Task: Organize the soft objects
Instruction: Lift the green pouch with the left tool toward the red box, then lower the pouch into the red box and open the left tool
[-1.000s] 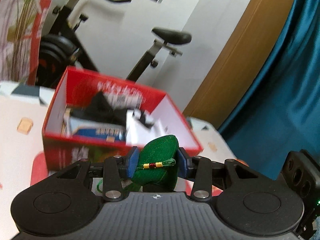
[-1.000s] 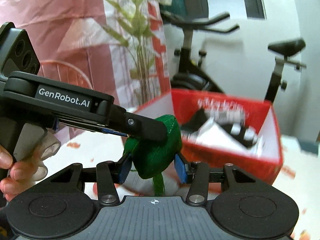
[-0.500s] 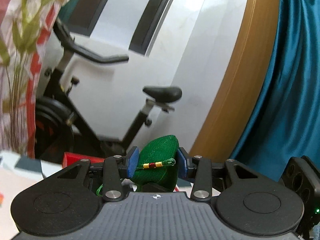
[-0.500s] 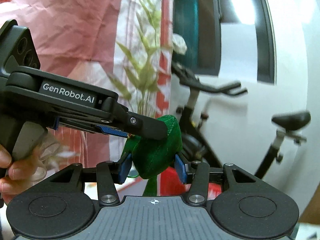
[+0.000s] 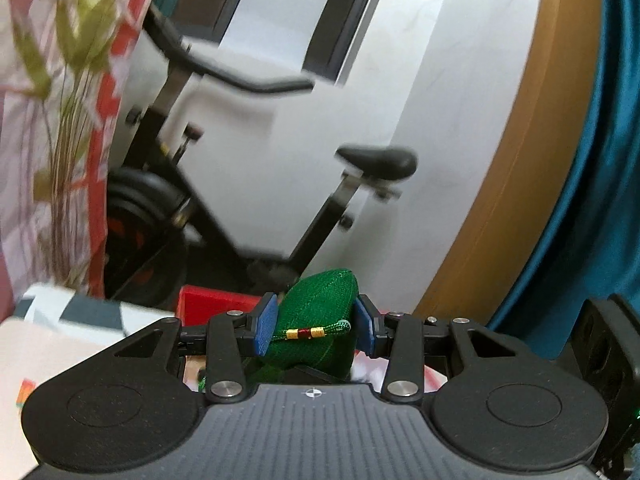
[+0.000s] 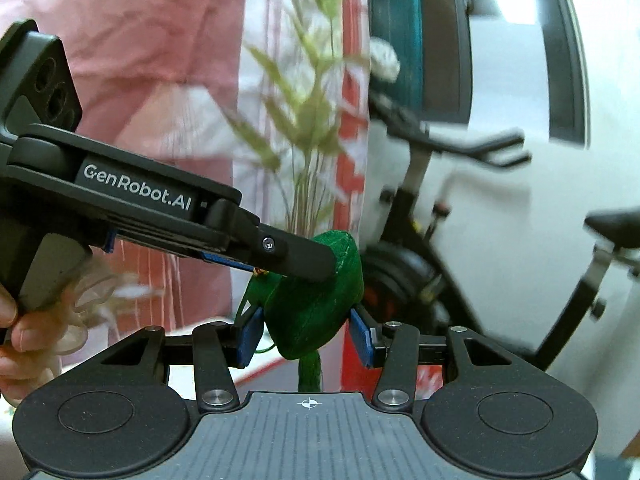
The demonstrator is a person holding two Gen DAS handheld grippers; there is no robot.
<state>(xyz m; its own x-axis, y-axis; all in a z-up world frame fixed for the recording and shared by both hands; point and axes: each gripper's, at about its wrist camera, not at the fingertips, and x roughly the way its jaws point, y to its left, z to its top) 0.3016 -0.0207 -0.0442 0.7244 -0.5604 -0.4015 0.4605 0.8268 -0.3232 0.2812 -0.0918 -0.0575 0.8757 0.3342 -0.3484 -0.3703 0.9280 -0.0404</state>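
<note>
Both tongs pinch one green pouch. The left gripper (image 5: 316, 330) has its blue pads pressed against the pouch (image 5: 320, 320) from either side, with a beaded cord (image 5: 306, 334) crossing the near face. Seen from the right wrist, the right gripper (image 6: 306, 338) squeezes the pouch's lower half between its pads, while the left gripper's black finger (image 6: 296, 256) lies across the top. The pouch is held in the air between the two. Its long axis runs upward and away, the narrow tip highest, and a green tassel (image 6: 309, 372) hangs below. Beyond are the rim of a red box (image 5: 216, 302), an exercise bike (image 5: 256, 184) and a teal curtain (image 5: 592, 160).
</note>
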